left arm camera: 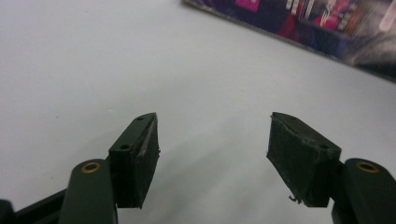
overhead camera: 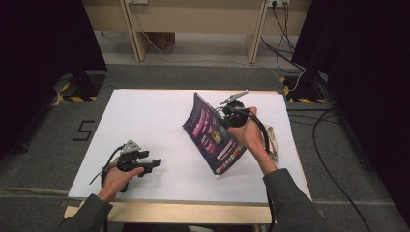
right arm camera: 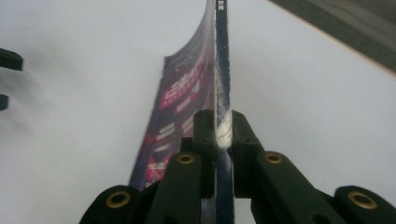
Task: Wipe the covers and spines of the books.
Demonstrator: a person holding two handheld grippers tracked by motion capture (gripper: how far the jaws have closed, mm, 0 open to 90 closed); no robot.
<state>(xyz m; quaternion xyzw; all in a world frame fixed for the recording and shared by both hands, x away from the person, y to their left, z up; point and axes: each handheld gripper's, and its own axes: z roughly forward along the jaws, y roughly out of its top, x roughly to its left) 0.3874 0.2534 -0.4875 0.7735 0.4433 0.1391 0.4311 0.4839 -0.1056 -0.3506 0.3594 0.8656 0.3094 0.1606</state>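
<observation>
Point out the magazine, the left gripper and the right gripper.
magazine (overhead camera: 212, 134): high view, middle of the purple cover.
left gripper (left arm camera: 212, 149): left gripper view, gap midway between its open fingertips.
right gripper (right arm camera: 223, 126): right gripper view, where its fingertips clamp the magazine's edge.

Grey-green long sleeves on both forearms. Left gripper and right gripper black, brass-coloured screws at jaw arms, black cables trailing, grey three-cornered plate on top.
</observation>
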